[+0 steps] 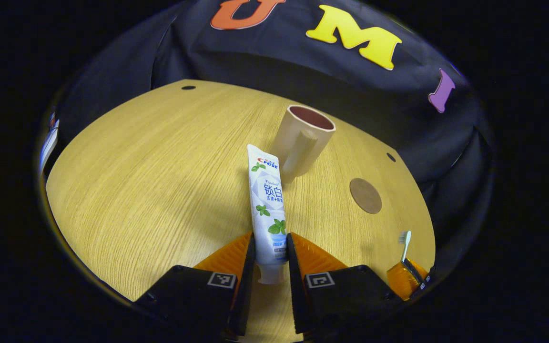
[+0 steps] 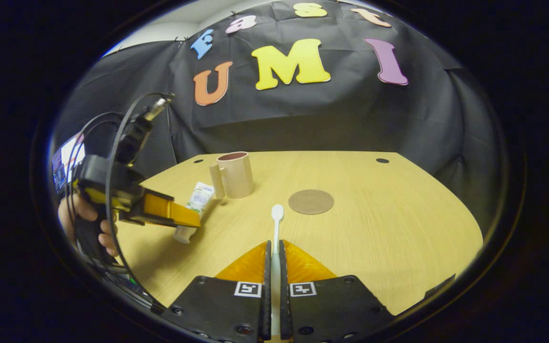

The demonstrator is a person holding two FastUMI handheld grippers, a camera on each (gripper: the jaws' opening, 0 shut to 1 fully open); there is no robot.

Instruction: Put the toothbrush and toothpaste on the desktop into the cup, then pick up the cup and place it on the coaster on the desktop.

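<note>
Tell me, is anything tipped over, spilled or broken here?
Nothing stands out. The cup stands upright and empty on the table, apart from the bare coaster. The left gripper holds the toothpaste near its cap end, and the right gripper holds the toothbrush. No spill or damage shows.

I see both views evenly lit from above, the wooden surface (image 1: 160, 181) bright and free of glare. The cup (image 2: 236, 174) and toothpaste (image 1: 267, 205) throw soft, faint shadows just beside themselves. Near the cup the focus is crisp; away from it, the fisheye bends the surface's edges and darkens them.
</note>
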